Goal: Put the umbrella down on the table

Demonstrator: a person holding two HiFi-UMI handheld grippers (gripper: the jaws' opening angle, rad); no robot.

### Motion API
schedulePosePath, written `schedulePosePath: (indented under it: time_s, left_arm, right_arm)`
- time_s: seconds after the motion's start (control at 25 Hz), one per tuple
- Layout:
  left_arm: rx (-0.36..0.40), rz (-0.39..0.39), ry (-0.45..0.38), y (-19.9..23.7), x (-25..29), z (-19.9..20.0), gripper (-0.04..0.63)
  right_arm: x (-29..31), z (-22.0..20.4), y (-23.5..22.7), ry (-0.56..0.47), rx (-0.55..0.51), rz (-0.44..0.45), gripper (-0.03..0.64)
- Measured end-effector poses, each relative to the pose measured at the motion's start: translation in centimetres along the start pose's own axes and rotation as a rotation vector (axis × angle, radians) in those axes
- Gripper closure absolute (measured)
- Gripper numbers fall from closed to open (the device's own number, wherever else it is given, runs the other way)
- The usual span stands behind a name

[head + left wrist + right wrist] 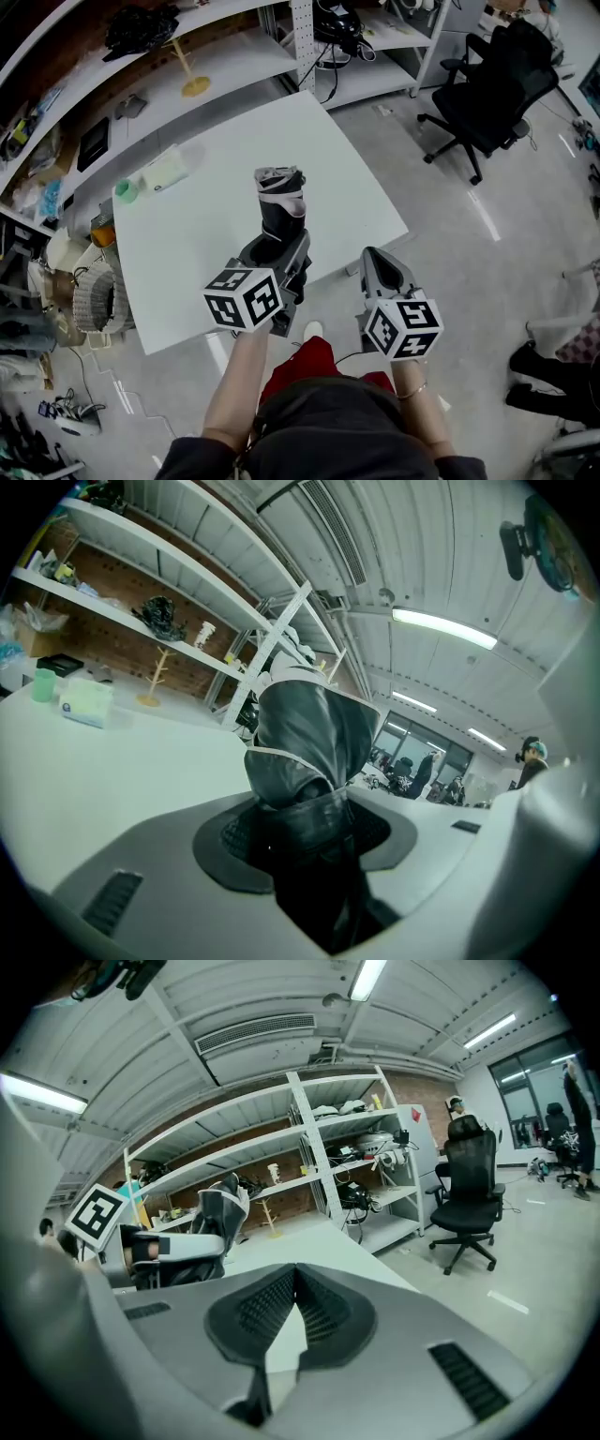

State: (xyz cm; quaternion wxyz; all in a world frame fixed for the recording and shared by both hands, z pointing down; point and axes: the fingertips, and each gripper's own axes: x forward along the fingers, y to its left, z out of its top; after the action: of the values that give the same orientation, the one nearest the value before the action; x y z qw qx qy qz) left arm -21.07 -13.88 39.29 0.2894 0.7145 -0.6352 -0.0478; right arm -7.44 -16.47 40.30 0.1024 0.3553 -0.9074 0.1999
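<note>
Umbrella (pixel 280 204) clamped upright in left gripper (pixel 275 249) fingers, right gripper (pixel 377 266) clenched empty, so I'd lay it flat on the worktop (pixel 187 258) before releasing.

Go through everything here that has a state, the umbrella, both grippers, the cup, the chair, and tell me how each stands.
umbrella: folded, sticking up from the jaws, over the table.
left gripper: shut on the umbrella.
right gripper: shut, empty.
green cup: upright on the table.
office chair: upright, unoccupied.
</note>
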Motion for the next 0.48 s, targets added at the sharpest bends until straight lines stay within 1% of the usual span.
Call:
schedulePosePath:
  time_s: [0.24, 0.48]
  left_arm:
    - [0.019, -0.056, 0.074, 1.3, 4.2, 0.2, 0.393]
    - [0.046, -0.095, 0.164, 2.1, 8.4, -0.8, 0.393]
  right_arm:
    - [1.4, 0.1, -2.0, 0.011, 0.021, -0.093, 0.598]
    - [2.4, -0.1, -4.0, 0.031, 0.039, -0.166, 0.598]
